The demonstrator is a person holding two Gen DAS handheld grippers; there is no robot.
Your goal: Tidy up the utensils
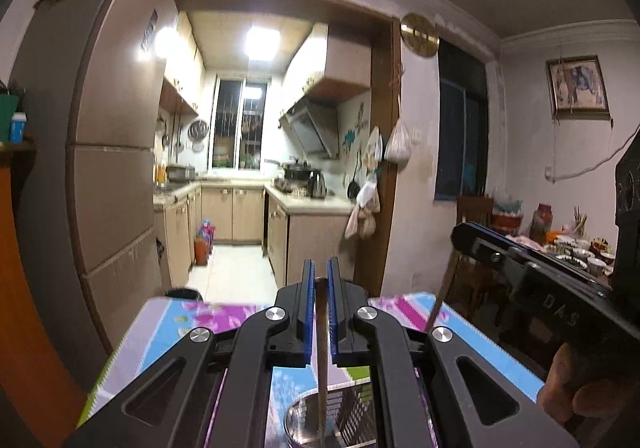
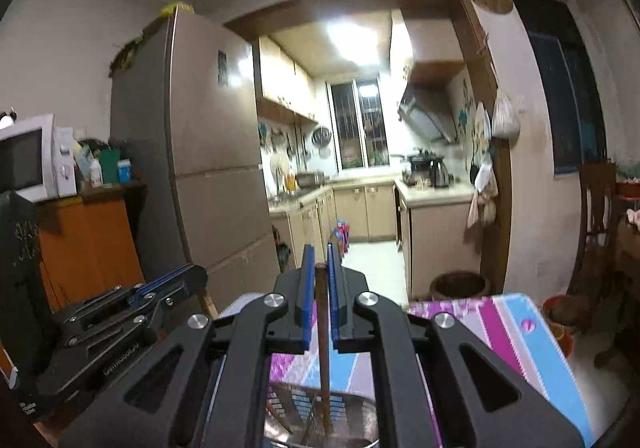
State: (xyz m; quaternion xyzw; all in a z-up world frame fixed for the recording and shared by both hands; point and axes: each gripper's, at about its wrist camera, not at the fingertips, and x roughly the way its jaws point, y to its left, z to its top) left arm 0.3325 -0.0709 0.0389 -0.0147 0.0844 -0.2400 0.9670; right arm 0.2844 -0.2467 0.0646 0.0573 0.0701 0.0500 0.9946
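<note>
A wooden chopstick is seen clamped upright between the blue pads of the left gripper, its top level with the fingertips and its lower end reaching down into a steel utensil holder; that holder is cut off by the bottom edge and half hidden behind the gripper's black linkage, so its full shape cannot be made out. In the right wrist view a darker chopstick is likewise pinched upright by the right gripper, its tip lost in the reflections inside the same steel utensil holder. A slanted stick-like shape is glimpsed in the holder to the left of that tip, but whether it is a real utensil or a mirror image cannot be told. The holder is stood on a flowered, striped tablecloth, much of which is covered by the grippers. To the right of the holder, the right gripper's body is seen with a thin stick trailing below it, and part of a hand is caught at the frame's edge, blurred and dim.
</note>
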